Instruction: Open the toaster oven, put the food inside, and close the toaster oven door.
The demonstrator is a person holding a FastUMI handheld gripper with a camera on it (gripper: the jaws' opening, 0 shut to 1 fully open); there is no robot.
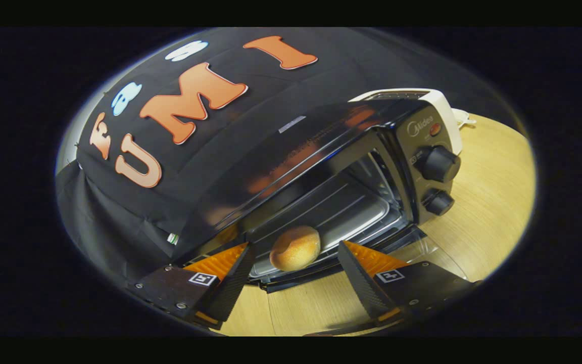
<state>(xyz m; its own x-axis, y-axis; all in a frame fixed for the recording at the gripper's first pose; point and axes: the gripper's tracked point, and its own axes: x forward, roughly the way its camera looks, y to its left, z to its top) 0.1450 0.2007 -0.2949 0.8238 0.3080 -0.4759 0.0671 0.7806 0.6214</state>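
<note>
Between the widely spread fingers of the hand-held gripper (295, 263) sits a bun (295, 247), untouched, at the toaster oven (321, 167) mouth.

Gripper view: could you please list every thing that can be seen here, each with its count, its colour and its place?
toaster oven: one, black with a grey control panel, on the table, door open, just beyond the fingers
knobs: two, black, one above the other on the oven's control panel
tray: one, silver, inside the oven
bread roll: one, golden brown, at the front edge of the oven's opening, between the fingers and touching neither
white appliance: one, white, behind the oven
table: one, light wood, under the oven
gripper: one, fingers open, either side of the roll
</note>
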